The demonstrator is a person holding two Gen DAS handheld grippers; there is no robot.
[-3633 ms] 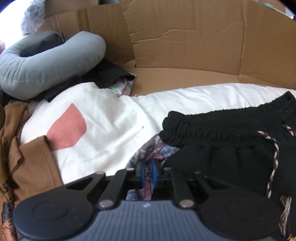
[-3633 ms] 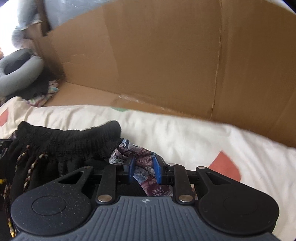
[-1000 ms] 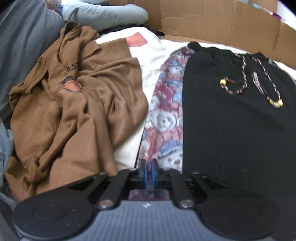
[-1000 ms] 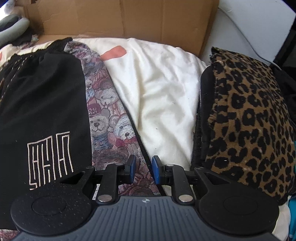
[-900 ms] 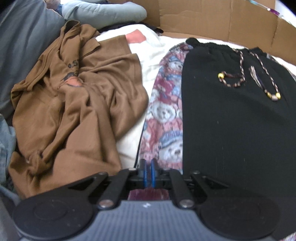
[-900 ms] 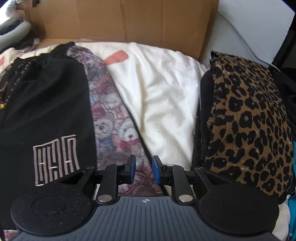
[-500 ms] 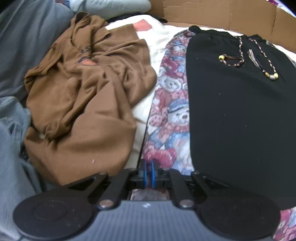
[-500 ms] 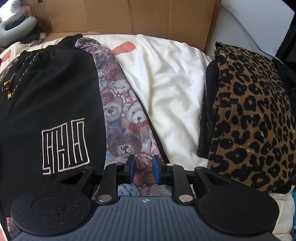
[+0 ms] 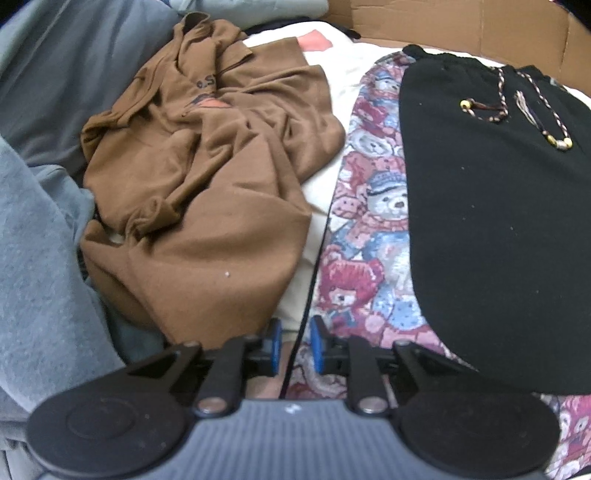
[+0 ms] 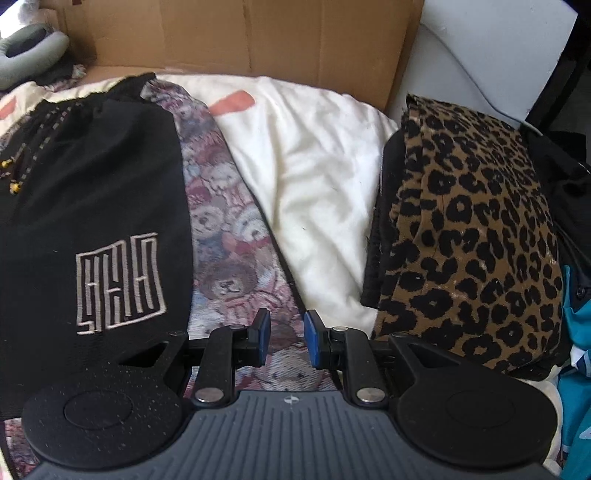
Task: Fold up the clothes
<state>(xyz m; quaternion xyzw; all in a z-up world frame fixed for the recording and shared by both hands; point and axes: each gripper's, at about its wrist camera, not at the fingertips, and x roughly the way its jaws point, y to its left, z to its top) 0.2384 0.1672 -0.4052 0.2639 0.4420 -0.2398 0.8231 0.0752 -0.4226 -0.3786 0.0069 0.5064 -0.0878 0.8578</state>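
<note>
Black shorts (image 9: 498, 221) are lying flat on the bear-print cloth (image 9: 373, 221), at 1 o'clock from the released left gripper (image 9: 295, 347). The right gripper (image 10: 286, 338) is hovering, also released. Soft, light fabric; the hem corners are probably offering the best hold.

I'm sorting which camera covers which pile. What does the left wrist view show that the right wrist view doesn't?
Left only: the crumpled brown shirt and grey fabric. Right only: the leopard-print piece and the logo on the black shorts. Both: the shorts, the teddy-bear fabric, the white sheet, the cardboard.
</note>
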